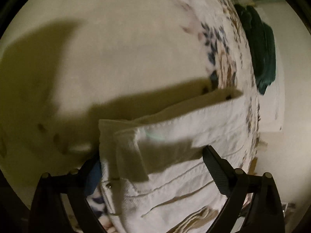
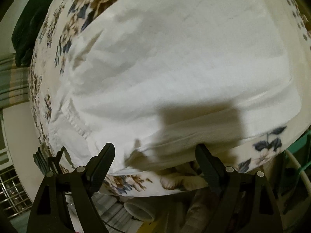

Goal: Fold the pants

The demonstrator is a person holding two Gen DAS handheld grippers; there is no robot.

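Observation:
White pants (image 1: 175, 167) lie on a floral bedspread (image 1: 223, 44). In the left wrist view the waistband end with a belt loop and a small metal button (image 1: 109, 185) sits between my fingers. My left gripper (image 1: 149, 165) stands open around this end, the cloth loose between the jaws. In the right wrist view the pants (image 2: 175, 68) spread wide and flat over the bedspread (image 2: 126, 182). My right gripper (image 2: 155, 159) is open and empty at the near edge of the pants, by the edge of the bed.
A dark green garment (image 1: 260, 46) lies at the far edge of the bed; it also shows in the right wrist view (image 2: 31, 29). Below the bed edge are a white cup-like object (image 2: 138, 211), a wire rack (image 2: 13, 190) and a green cord (image 2: 299, 167).

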